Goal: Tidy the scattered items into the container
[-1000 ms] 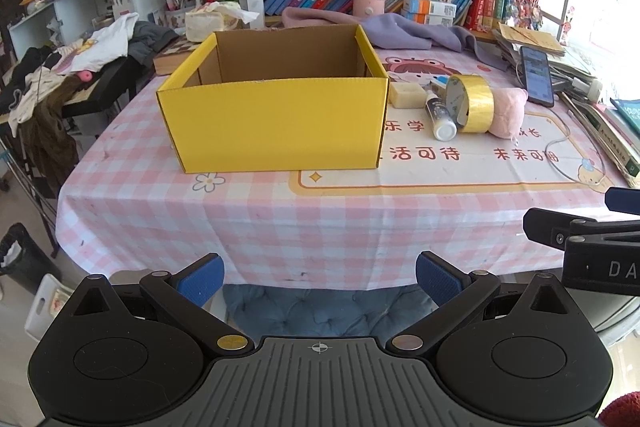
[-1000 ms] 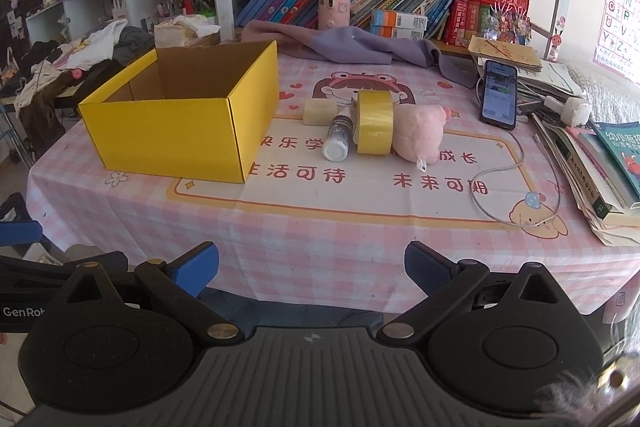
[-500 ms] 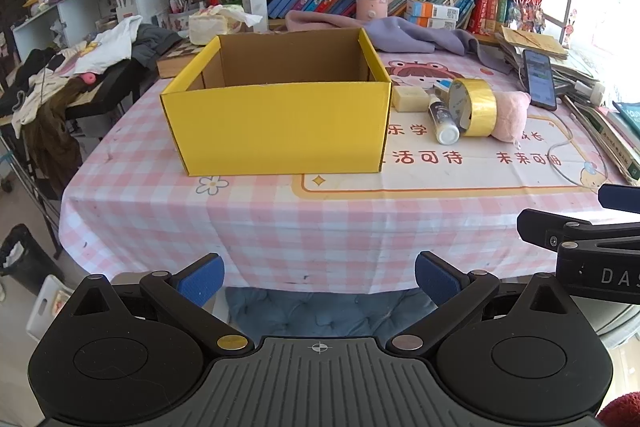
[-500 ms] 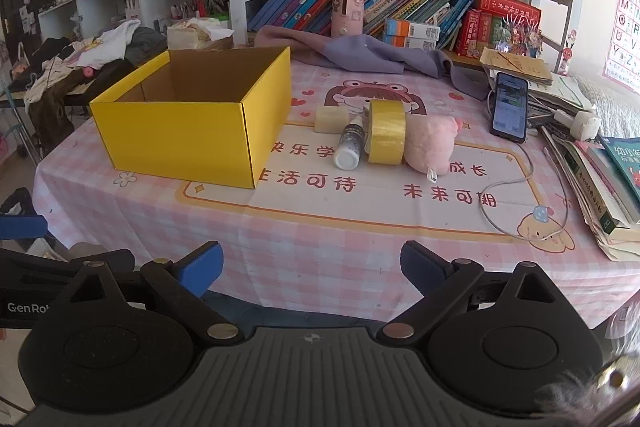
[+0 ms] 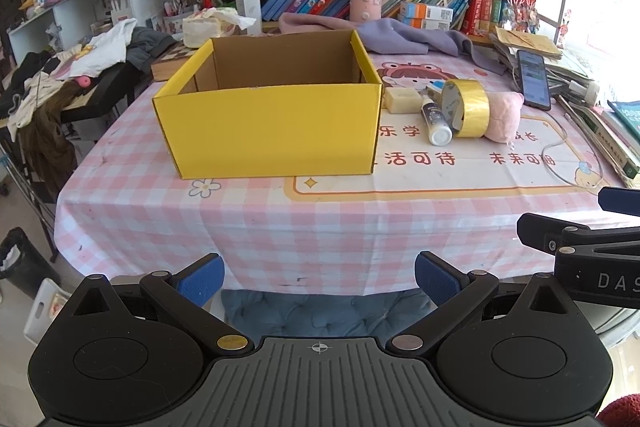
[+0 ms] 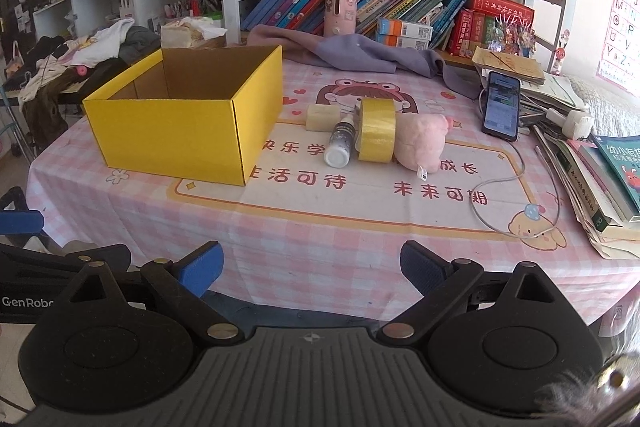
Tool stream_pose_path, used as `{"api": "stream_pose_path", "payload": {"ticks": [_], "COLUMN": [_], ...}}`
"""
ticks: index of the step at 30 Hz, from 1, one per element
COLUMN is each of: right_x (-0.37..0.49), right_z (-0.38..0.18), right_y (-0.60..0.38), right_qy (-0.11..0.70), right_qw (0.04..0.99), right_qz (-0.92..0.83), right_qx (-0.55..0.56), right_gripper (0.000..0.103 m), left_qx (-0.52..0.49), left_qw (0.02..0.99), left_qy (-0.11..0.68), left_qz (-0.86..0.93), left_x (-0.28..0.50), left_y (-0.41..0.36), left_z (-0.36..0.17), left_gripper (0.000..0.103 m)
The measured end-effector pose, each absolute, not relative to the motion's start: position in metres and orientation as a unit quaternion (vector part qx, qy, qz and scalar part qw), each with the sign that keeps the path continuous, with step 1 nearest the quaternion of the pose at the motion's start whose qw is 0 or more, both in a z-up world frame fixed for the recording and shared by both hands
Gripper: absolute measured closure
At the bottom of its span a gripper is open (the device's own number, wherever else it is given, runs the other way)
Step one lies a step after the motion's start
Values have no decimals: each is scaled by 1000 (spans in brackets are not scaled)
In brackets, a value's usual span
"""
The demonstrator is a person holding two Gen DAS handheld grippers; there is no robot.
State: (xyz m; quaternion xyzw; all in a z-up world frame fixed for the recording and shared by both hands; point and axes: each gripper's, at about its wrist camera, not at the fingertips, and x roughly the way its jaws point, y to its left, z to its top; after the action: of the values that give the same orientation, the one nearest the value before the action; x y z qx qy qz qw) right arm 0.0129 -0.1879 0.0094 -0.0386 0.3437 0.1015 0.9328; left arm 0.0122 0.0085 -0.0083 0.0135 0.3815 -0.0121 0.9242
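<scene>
Yellow box (image 5: 272,125) sits mid-table; "DAS" marks the right gripper (image 6: 310,267), "GenRobo" the left gripper (image 5: 319,277), both spread wide, holding nothing.

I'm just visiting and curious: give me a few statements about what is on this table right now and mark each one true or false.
1. The yellow box is open at the top. True.
2. The tape roll lies inside the box. False: it stands on the tablecloth beside the box, between the small bottle and the pink plush toy.
3. The right gripper holds the bottle. False: its jaws are apart and hold nothing, short of the table edge.
4. The left gripper is open and holds nothing. True.
5. A phone lies right of the plush toy. True.
</scene>
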Motion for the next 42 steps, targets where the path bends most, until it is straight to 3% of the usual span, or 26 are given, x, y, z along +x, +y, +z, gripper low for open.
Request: {"api": "stream_pose_path", "payload": {"ticks": [31,42], "right_x": [36,61], "right_z": [7,2], "right_y": [-231,-261], "right_qy": [351,360], "right_qw": [935,933], "right_qz": [39,19], "right_qx": [-23,-14], "right_gripper": [7,8], "left_qx": [39,47], "left_qw": [924,918], "left_qy": [369,372], "left_qz": [-93,-130], "left_x": [46,75], "left_y": [-44,-75], "left_z": [-9,-17], "left_gripper": [1,6]}}
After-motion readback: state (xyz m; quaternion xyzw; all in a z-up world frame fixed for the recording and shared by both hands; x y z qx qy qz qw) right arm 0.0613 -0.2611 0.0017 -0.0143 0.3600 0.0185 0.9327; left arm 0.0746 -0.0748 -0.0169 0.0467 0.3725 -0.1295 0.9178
